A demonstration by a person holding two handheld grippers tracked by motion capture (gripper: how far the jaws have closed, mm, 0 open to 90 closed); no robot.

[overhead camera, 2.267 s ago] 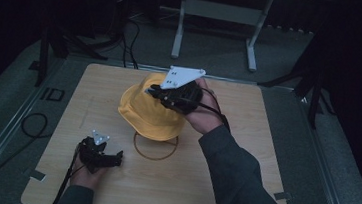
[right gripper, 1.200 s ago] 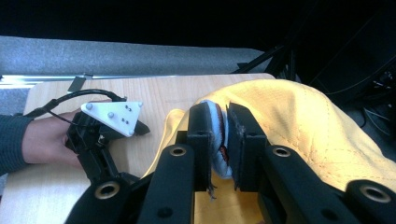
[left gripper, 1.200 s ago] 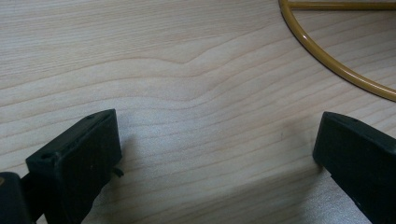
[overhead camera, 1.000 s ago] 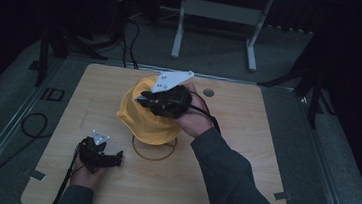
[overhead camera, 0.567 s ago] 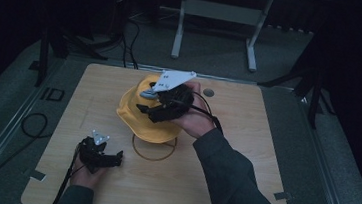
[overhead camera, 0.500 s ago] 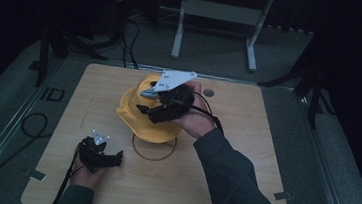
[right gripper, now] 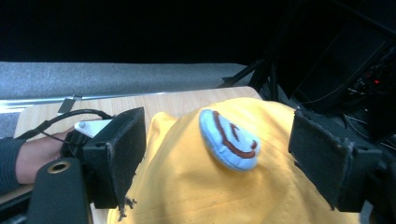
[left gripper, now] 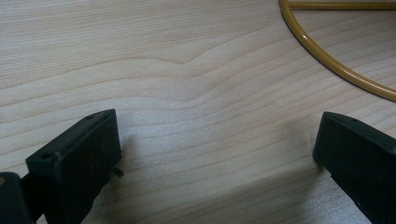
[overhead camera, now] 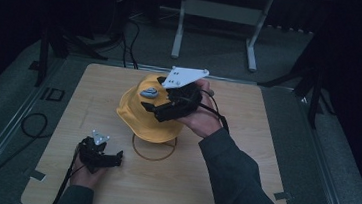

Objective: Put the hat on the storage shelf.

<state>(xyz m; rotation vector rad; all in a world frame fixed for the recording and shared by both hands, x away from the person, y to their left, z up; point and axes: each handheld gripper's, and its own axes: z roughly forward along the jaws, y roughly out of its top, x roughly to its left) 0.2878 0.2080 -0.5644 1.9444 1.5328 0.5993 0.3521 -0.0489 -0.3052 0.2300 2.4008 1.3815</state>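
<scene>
High view: the room around the wooden counter is dark, and details past its edges are hard to make out. A yellow hat sits near the middle of the counter, its right side hidden behind the right gripper, which the person's right hand holds against the crown. The jaws have just been opening; from here their gap is hard to judge. A blue patch shows on top of the hat. A thin yellow ring lies on the counter just in front of the hat, its far arc hidden under the brim. The left gripper rests low on the counter at the near left, apart from the hat.

Left gripper view: the jaws stand wide apart over bare wood with nothing between them; an arc of the ring crosses the top right corner, the rest cut off.

Right gripper view: the jaws are spread wide, one at each side of the hat's crown, pads not pressing it. The blue patch with its brown curved stitching lies between them. The hat's lower part is cut off by the frame
</scene>
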